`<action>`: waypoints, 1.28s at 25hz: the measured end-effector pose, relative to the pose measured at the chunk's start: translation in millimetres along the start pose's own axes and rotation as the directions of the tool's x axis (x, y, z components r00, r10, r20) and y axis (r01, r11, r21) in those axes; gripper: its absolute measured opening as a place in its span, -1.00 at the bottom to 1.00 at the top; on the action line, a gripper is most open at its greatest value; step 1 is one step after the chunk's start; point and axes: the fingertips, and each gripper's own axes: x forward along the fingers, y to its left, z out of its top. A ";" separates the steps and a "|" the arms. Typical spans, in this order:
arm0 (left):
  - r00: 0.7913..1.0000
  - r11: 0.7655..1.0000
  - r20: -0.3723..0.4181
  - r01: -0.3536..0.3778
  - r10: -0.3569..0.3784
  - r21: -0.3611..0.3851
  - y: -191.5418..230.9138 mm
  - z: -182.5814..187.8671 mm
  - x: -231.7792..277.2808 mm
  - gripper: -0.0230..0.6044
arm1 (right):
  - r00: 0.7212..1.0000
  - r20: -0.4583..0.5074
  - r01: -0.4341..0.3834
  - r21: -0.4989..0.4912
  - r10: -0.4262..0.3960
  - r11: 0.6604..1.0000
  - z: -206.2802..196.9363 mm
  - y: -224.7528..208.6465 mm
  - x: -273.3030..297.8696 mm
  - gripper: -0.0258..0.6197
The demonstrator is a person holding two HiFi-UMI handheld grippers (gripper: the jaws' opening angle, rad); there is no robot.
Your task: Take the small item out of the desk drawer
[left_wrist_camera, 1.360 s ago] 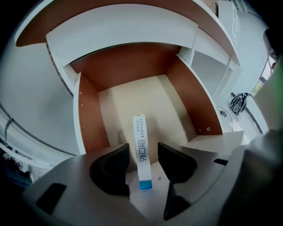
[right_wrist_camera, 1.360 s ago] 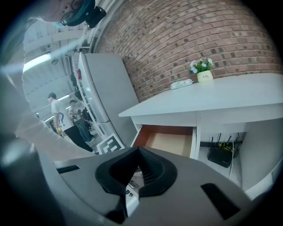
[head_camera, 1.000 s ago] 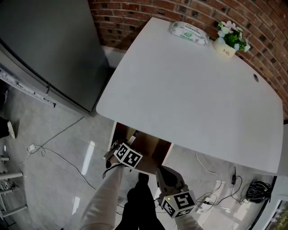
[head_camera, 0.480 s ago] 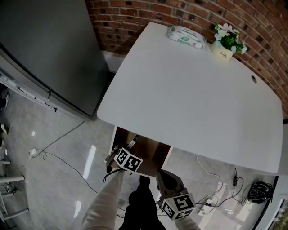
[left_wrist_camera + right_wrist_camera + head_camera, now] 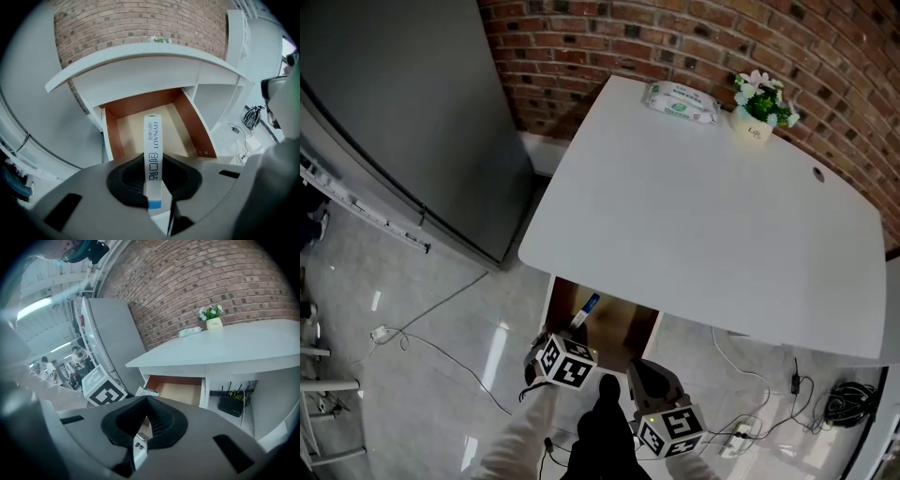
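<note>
Under the white desk [image 5: 703, 216] the drawer [image 5: 623, 323] stands pulled out, its wooden inside [image 5: 140, 124] showing. My left gripper [image 5: 574, 339] is at the drawer's front, shut on a narrow white box [image 5: 585, 309] with a blue end. In the left gripper view the box [image 5: 153, 140] stands between the jaws of the left gripper [image 5: 153, 161] and points over the drawer. My right gripper [image 5: 643, 367] hangs lower right of the drawer front, shut and empty. In the right gripper view the right gripper [image 5: 146, 401] faces the drawer [image 5: 180, 390] from the side.
A wet-wipes pack [image 5: 680, 101] and a small flower pot [image 5: 757, 103] sit at the desk's far edge by the brick wall [image 5: 694, 33]. A tall grey cabinet [image 5: 403, 112] stands left. Cables [image 5: 422, 328] and a power strip [image 5: 736, 441] lie on the floor. A router [image 5: 232, 404] sits under the desk.
The left gripper has closed on the white box and drawn back a little from the drawer with it. The head view has shifted. The right gripper has hardly moved.
</note>
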 end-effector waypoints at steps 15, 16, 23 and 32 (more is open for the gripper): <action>0.980 0.994 0.197 -0.023 0.044 -0.105 -4.0 23.9 -116.3 -0.68 | 0.999 0.046 0.025 -0.040 -0.023 0.999 25.0 19.0 -25.2 -0.84; 0.976 0.994 0.210 -0.027 0.048 -0.102 -3.7 26.2 -124.4 -0.68 | 0.998 0.052 0.027 -0.041 -0.025 0.999 26.9 20.2 -26.5 -0.84; 0.946 0.993 0.314 -0.044 0.076 -0.108 -5.3 40.3 -179.9 -0.68 | 0.996 0.084 0.036 -0.062 -0.030 0.997 39.0 33.1 -41.7 -0.84; 0.900 0.989 0.424 -0.045 0.100 -0.138 -4.6 47.1 -245.1 -0.68 | 0.992 0.126 0.039 -0.092 -0.027 0.995 58.4 53.2 -63.5 -0.84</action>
